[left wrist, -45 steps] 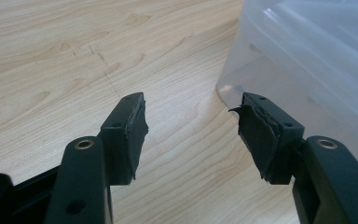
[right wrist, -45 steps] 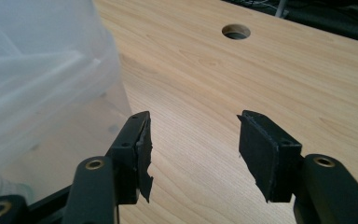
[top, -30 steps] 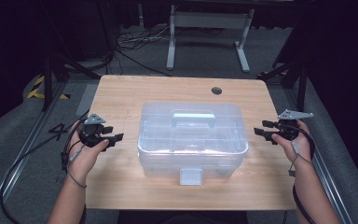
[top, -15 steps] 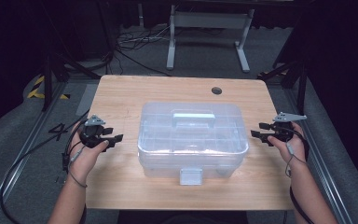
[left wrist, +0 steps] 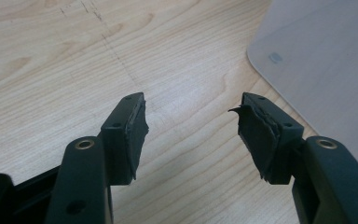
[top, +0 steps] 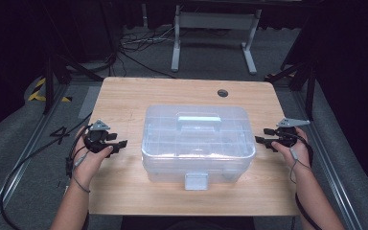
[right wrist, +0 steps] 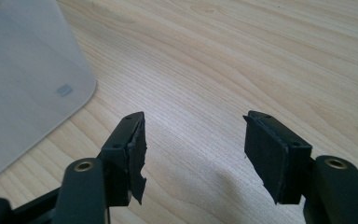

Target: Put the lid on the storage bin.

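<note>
Clear plastic makes up the big box that sits in the middle of the wooden counter. The box is shut, with a handle lying flat on its lid and a small latch on the side that faces the person. You can see the wood of the counter through its walls.

A person stands at the near edge with one arm on each side of the box. The left hand-held gripper rests low over the counter, just to the left of the box, and it points at the box. Its two black jaws are apart with nothing between them. In the left gripper view, the left hand-held gripper has bare wood under the gap, and a rounded corner of the box shows off to the upper right. It is near the box but not touching it.

The right hand-held gripper is on the other side, just to the right of the box, and it points at the box too. Its jaws are also apart and hold nothing. In the right gripper view, the right hand-held gripper has light wood under it, and a rounded corner of the box shows at the upper left. The soft black pads on the jaws look a bit torn at the edges.

A small dark round hole sits in the far part of the counter, well apart from the box.
</note>
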A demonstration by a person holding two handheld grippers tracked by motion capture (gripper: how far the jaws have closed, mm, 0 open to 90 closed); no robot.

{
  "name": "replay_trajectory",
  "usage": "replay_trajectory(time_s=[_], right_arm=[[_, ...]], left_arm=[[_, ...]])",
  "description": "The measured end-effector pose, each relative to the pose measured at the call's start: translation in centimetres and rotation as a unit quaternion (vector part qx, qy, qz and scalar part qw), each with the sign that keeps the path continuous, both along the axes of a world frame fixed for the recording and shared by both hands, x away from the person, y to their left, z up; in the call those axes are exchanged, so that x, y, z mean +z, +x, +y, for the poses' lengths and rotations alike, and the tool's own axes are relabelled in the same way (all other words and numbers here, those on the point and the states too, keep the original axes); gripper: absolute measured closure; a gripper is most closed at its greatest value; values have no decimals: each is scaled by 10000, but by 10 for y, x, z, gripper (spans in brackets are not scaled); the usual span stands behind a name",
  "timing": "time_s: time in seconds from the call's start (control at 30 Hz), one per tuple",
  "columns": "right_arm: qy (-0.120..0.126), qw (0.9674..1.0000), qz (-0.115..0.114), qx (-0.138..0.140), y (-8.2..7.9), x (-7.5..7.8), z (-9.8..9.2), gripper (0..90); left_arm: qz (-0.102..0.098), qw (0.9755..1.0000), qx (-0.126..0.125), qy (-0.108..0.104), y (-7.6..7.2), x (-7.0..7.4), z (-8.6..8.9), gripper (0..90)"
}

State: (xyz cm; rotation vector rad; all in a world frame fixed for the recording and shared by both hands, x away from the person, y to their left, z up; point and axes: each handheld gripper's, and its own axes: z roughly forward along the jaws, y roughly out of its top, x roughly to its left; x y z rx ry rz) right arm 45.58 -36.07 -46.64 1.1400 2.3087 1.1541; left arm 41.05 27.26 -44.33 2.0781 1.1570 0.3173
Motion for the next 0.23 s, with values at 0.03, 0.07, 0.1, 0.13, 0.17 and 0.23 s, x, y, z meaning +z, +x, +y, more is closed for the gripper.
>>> replay_trajectory(time_s=[0.03,0.07,0.1,0.13,0.17,0.23], right_arm=[[5,10000,19,-15,0,-1,0,389],[0,10000,16,-15,0,-1,0,388],[-8,10000,4,-6,1,-2,0,386],[-26,10000,18,-7,1,-3,0,384],[-39,10000,42,-1,1,-4,1,383],[-47,10000,59,15,1,-5,1,380]], left_arm=[[-27,10000,-9,14,0,-1,0,427],[0,10000,-12,19,0,-1,-1,427],[-19,10000,-18,61,1,-1,-1,427],[32,10000,-44,56,1,-2,-2,426],[22,10000,-4,55,0,-2,-3,425],[27,9999,5,123,0,-2,-3,425]])
